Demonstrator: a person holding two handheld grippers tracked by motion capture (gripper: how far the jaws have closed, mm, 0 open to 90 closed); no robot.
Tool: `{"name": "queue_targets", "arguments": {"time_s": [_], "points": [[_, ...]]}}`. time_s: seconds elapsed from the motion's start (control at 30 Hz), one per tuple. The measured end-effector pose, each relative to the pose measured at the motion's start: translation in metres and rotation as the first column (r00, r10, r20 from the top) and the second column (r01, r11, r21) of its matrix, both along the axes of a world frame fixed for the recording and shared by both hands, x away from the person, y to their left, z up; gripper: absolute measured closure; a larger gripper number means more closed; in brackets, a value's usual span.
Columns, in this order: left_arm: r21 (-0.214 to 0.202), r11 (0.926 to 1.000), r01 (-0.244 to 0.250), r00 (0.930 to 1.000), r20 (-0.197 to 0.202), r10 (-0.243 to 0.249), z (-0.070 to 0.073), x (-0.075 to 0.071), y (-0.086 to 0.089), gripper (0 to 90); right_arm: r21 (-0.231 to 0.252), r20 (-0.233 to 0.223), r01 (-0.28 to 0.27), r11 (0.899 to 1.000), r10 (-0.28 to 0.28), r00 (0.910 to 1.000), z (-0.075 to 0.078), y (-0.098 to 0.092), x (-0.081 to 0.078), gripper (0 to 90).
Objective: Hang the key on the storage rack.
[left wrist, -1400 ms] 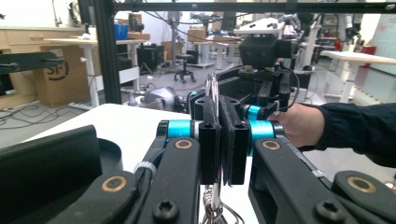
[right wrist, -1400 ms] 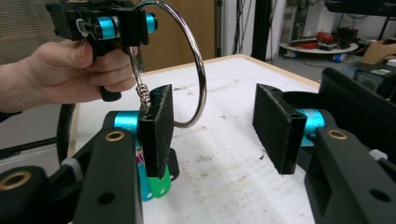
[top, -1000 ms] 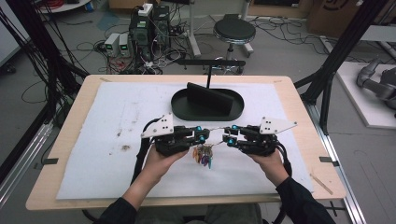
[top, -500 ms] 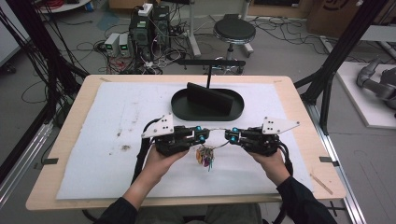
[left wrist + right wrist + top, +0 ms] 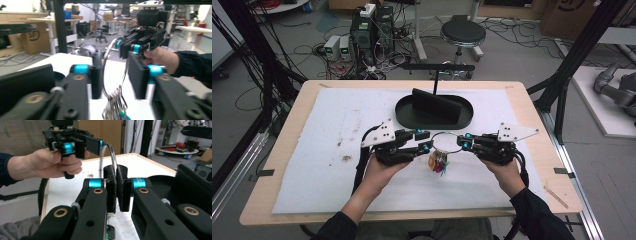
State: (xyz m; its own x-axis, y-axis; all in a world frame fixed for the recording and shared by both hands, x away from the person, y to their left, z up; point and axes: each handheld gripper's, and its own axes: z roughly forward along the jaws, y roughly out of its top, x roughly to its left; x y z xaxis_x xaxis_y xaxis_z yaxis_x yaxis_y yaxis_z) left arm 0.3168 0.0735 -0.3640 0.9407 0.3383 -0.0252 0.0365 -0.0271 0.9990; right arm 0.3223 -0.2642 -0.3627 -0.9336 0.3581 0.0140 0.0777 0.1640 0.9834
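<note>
A thin metal key ring (image 5: 447, 136) hangs in the air between my two grippers, with a bunch of keys and coloured tags (image 5: 438, 162) dangling below it over the white mat. My right gripper (image 5: 466, 141) is shut on the ring's right side; in the right gripper view its pads (image 5: 111, 191) pinch the wire ring (image 5: 112, 152). My left gripper (image 5: 424, 141) has just been opening. In the left gripper view its jaws stand apart around the ring (image 5: 107, 62) without pressing it, and the keys (image 5: 113, 107) hang low between them.
A black oval tray (image 5: 404, 112) with an upright black slab stands just behind the grippers, with a thin post behind it. A white mat (image 5: 327, 135) covers the wooden table. Black frame posts rise at both sides of the table.
My left gripper's jaws have parted from the ring, and my right gripper's jaws have closed onto it. Both hands have stayed nearly in place.
</note>
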Motion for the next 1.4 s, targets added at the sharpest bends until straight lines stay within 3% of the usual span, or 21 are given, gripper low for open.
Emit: {"name": "queue_targets", "arguments": {"time_s": [0.2, 0.43, 0.77, 1.0, 1.4], "points": [[0.041, 0.9967, -0.069, 0.9974, 0.024, 0.068, 0.002, -0.002, 0.011, 40.6, 0.02, 0.009, 0.052, 0.998, -0.052, 0.9986, 0.005, -0.016, 0.005, 88.2], [0.041, 0.9915, -0.124, 0.9922, 0.02, 0.123, 0.001, -0.008, 0.036, 34.9, 0.041, 0.017, 0.112, 0.993, -0.113, 0.9935, 0.014, -0.036, 0.012, 88.3], [0.085, 0.98, -0.18, 0.9836, 0.024, 0.179, -0.011, -0.02, 0.071, 24.7, 0.068, 0.024, 0.176, 0.982, -0.178, 0.9837, 0.026, -0.056, 0.033, 88.3], [0.114, 0.9718, -0.207, 0.9784, 0.029, 0.205, -0.02, -0.029, 0.09, 23.9, 0.08, 0.032, 0.217, 0.973, -0.221, 0.9749, 0.038, -0.066, 0.05, 88.2], [0.1, 0.9673, -0.233, 0.9724, 0.033, 0.231, -0.03, -0.036, 0.105, 22.7, 0.056, 0.058, 0.274, 0.96, -0.277, 0.9591, 0.052, -0.073, 0.083, 88.2]]}}
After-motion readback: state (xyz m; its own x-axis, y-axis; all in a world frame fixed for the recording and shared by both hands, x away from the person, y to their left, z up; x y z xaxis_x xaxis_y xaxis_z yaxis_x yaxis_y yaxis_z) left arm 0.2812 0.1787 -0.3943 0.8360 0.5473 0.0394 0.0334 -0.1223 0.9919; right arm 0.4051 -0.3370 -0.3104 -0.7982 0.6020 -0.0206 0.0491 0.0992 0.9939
